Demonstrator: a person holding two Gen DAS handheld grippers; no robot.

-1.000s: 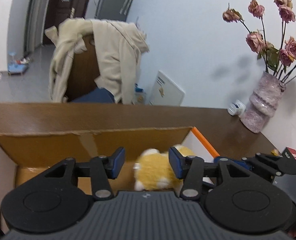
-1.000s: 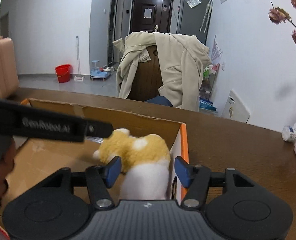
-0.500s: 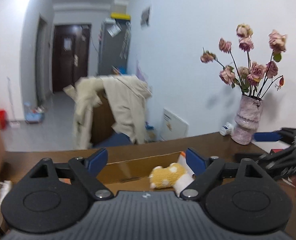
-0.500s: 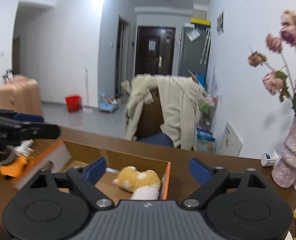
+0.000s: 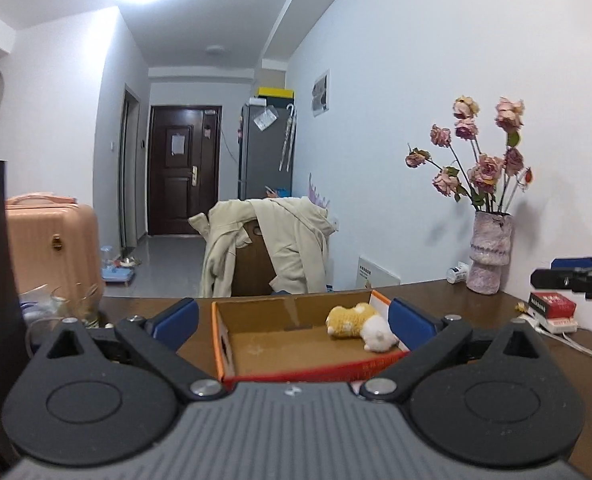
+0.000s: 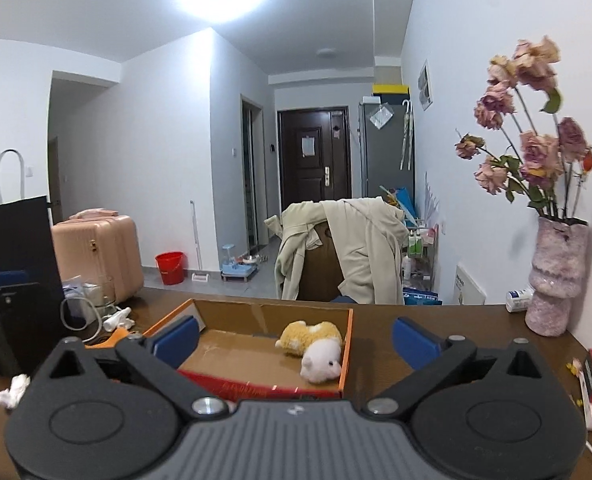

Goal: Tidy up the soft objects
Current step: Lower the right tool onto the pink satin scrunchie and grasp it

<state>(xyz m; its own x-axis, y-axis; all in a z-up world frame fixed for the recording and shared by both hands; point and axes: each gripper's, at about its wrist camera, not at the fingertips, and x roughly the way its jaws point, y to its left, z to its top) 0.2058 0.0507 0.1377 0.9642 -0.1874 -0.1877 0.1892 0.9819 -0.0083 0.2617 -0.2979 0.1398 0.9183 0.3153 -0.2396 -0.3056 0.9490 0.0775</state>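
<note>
A yellow and white plush toy (image 5: 355, 320) (image 6: 311, 342) lies on its side in the right part of an open cardboard box (image 5: 272, 310) (image 6: 264, 314) on the brown table. My left gripper (image 5: 292, 318) is held back from the box, jaws opening wide, nothing between them. My right gripper (image 6: 296, 336) is likewise back from the box, jaws opening, with nothing in them. Neither gripper touches the toy. The right gripper's tip also shows at the right edge of the left wrist view.
A vase of dried roses (image 5: 489, 256) (image 6: 555, 276) stands by the wall at the right, with a small white bottle (image 6: 517, 300) beside it. A red box (image 5: 551, 304) lies near it. Behind the table a chair holds a beige coat (image 5: 272, 248). A black panel (image 6: 16, 272) and cables crowd the left.
Both grippers drew back and rose away from the box while their jaws widened. The plush toy, which sat between the jaws, now lies free in the box.
</note>
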